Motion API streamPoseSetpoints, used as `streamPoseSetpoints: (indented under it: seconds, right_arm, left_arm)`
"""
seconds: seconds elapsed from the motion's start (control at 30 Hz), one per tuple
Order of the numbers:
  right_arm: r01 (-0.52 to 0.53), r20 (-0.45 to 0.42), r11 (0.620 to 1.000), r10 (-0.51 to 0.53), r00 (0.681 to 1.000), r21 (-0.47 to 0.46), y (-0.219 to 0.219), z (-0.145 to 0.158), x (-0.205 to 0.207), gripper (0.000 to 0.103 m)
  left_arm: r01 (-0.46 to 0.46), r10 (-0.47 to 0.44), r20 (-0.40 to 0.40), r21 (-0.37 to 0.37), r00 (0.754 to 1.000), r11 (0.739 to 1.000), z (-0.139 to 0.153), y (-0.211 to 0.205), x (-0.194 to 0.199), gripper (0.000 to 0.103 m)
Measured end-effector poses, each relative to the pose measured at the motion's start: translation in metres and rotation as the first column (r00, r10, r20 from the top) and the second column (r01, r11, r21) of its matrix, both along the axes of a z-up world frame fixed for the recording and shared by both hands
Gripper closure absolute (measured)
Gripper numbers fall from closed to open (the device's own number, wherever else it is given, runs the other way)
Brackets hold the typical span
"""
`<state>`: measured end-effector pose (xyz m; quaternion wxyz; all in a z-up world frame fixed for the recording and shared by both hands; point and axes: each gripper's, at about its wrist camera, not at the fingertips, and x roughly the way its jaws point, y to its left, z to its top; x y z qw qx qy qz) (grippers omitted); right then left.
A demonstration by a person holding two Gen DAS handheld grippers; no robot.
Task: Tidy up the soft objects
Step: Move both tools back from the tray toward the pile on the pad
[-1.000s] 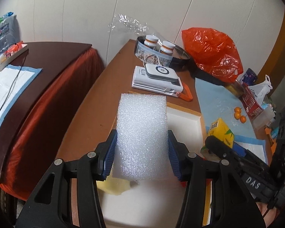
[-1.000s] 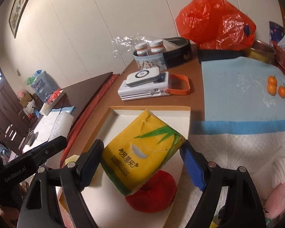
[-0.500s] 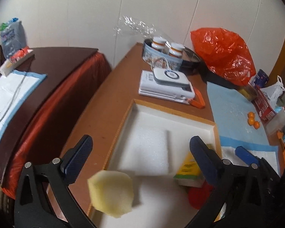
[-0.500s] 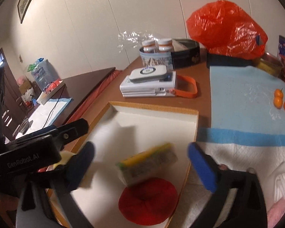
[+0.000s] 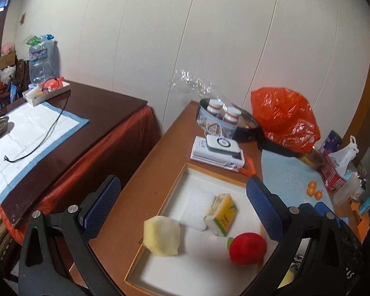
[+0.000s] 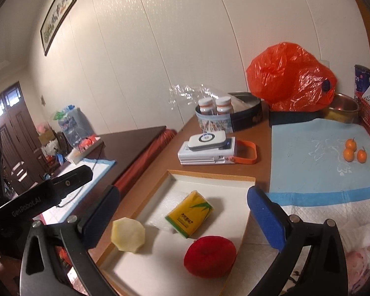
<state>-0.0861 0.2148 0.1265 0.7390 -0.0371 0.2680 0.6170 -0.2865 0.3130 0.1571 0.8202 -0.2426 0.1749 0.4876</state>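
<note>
Both grippers hang above the shallow white tray point(image 5: 219, 178) with nothing between their blue pads. The left gripper point(image 5: 182, 206) has its fingers spread wide, and so does the right gripper point(image 6: 183, 212). In the right wrist view the left tool's black body at the left edge carries the lettering "GenRobot.AI".

Low in the middle of each frame, four soft things lie in the tray. The white foam sheet point(image 5: 193, 208) lies flat near its centre. The yellow tissue pack point(image 6: 189, 213), printed with green bamboo leaves and Chinese characters too small to read, rests partly on the foam. The pale yellow sponge point(image 6: 127, 234) leans on the tray's left rim. The red plush ball point(image 6: 209, 255) sits at the near right, just beside the pack.

Above the tray, a white power bank point(image 6: 206, 140) lies on a white device with an orange strap.
</note>
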Motion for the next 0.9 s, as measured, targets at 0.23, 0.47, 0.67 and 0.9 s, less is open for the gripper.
streamPoseSetpoints:
  seconds: [0.23, 0.47, 0.67, 0.9]
  right_arm:
    - [0.11, 0.074, 0.972, -0.127, 0.989, 0.209, -0.083, 0.047, 0.016, 0.0]
    - [0.307, 0.098, 0.877, -0.365, 0.926, 0.37, -0.188, 0.085, 0.071, 0.0]
    - [0.449, 0.077, 0.849, -0.486, 0.871, 0.279, -0.242, 0.062, 0.115, 0.0]
    - [0.521, 0.031, 0.842, -0.53, 0.847, 0.141, -0.276, 0.021, 0.157, 0.0]
  left_arm:
    - [0.059, -0.064, 0.044, 0.107, 0.997, 0.993, 0.034, -0.052, 0.008, 0.0]
    - [0.259, -0.261, 0.006, 0.098, 0.965, 0.961, 0.023, -0.102, 0.051, 0.0]
    - [0.475, -0.492, -0.171, -0.132, 0.854, 0.87, -0.047, -0.132, 0.131, 0.0]
    - [0.505, -0.562, -0.329, -0.248, 0.759, 0.827, -0.11, -0.16, 0.181, 0.0]
